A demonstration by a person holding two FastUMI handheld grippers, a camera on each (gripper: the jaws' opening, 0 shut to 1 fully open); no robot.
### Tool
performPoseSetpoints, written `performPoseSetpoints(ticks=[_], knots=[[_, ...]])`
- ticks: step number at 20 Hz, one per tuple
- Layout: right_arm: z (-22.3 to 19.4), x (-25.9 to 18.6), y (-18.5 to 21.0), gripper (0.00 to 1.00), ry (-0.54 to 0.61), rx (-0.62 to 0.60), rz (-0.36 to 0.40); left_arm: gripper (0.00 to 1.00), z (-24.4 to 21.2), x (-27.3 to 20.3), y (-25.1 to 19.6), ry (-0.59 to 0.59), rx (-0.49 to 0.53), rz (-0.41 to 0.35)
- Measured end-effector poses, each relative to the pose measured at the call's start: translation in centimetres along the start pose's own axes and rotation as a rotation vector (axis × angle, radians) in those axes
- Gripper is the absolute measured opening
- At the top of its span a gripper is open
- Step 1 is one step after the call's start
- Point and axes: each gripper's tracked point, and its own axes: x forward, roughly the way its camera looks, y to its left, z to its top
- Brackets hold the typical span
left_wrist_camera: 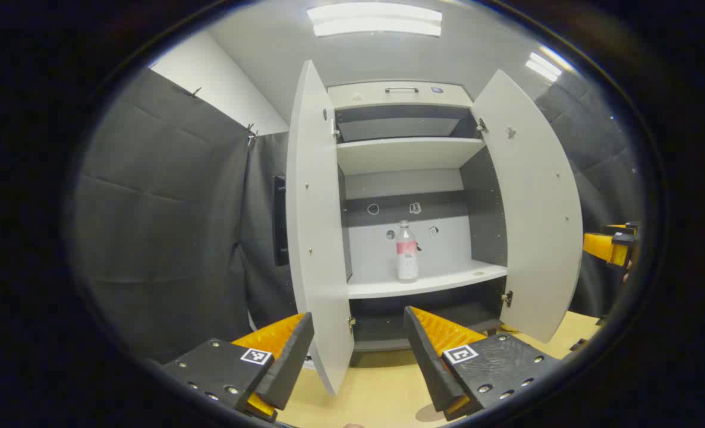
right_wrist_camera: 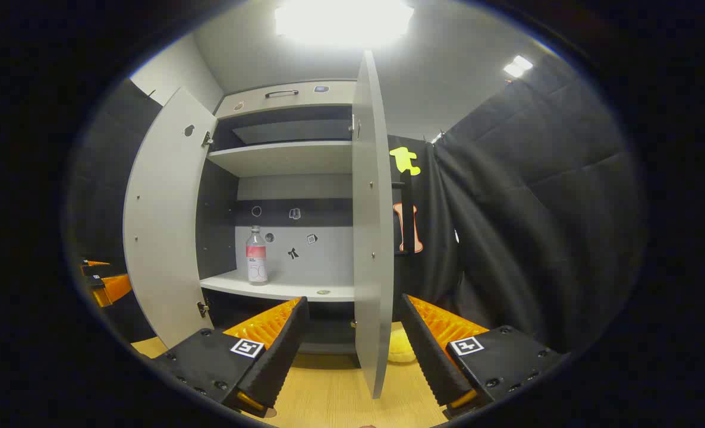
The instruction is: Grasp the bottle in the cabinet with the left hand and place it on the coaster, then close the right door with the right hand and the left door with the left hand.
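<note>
Both claws, left (left_wrist_camera: 358,351) & right (right_wrist_camera: 352,351), released; bottle (left_wrist_camera: 407,251) upright on cabinet shelf (left_wrist_camera: 447,279), doors open.

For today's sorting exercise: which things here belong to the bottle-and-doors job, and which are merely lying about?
Job: clear plastic bottle with pink label; white left cabinet door; white right cabinet door; yellow round pad, probably the coaster; left gripper and right gripper, jaws open.
Lying about: small stickers on the cabinet's back wall; small round disc on the shelf; metal drawer handle.
</note>
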Motion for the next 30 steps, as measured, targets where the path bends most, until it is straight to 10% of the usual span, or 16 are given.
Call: performPoseSetpoints(ticks=[30], knots=[[-3.4,1.5,1.8,0.99,0.052,-0.042,0.169,0.89,1.2,4.8,-5.4,-0.006,-0.066,-0.009]])
